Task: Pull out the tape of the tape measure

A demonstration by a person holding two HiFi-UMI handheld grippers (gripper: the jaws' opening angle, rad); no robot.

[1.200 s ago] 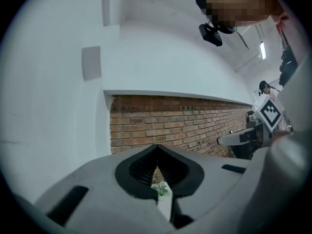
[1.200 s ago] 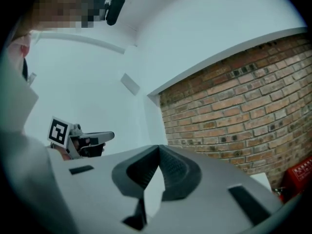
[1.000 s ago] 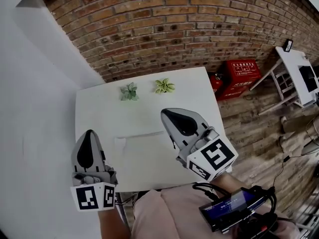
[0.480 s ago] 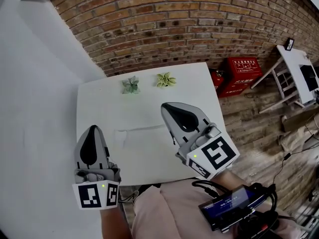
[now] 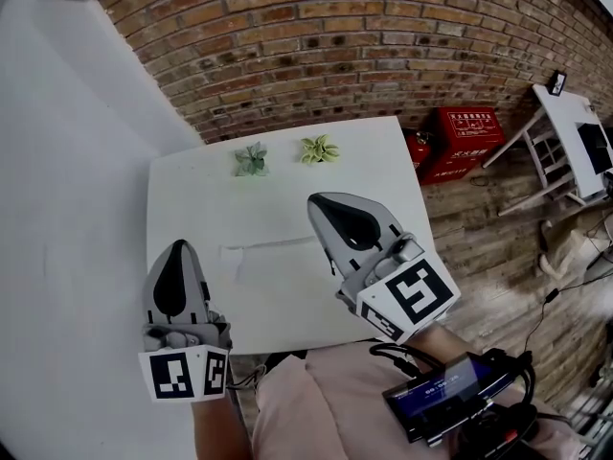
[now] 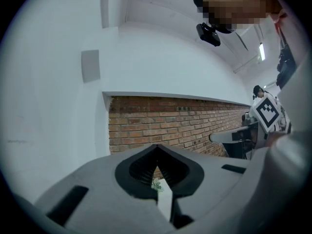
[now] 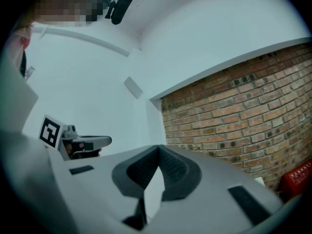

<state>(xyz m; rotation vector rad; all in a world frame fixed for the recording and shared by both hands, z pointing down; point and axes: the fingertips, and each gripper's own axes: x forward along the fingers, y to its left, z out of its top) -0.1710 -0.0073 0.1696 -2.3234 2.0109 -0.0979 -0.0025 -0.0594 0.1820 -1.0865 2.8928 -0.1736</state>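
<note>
In the head view a pale, low tape measure body (image 5: pixel 232 254) lies on the white table (image 5: pixel 192 209), with a thin pale strip (image 5: pixel 283 243) running right from it; details are too faint to tell. My left gripper (image 5: pixel 175 248) hovers at the table's near left corner, shut and empty. My right gripper (image 5: pixel 317 202) is above the table's near right part, just right of the strip's end, also shut with nothing in it. In each gripper view the jaws meet at the tip, left gripper (image 6: pixel 157 148) and right gripper (image 7: pixel 158 148), both pointing up at the wall.
Two small potted plants (image 5: pixel 252 161) (image 5: pixel 319 149) stand at the table's far edge before a brick wall (image 5: pixel 364 56). Red boxes (image 5: pixel 465 142) and a white desk (image 5: pixel 575 127) are on the floor to the right. A white wall (image 5: pixel 57 209) is on the left.
The head view has shifted slightly. Both grippers stay shut and almost in place over the table's near edge.
</note>
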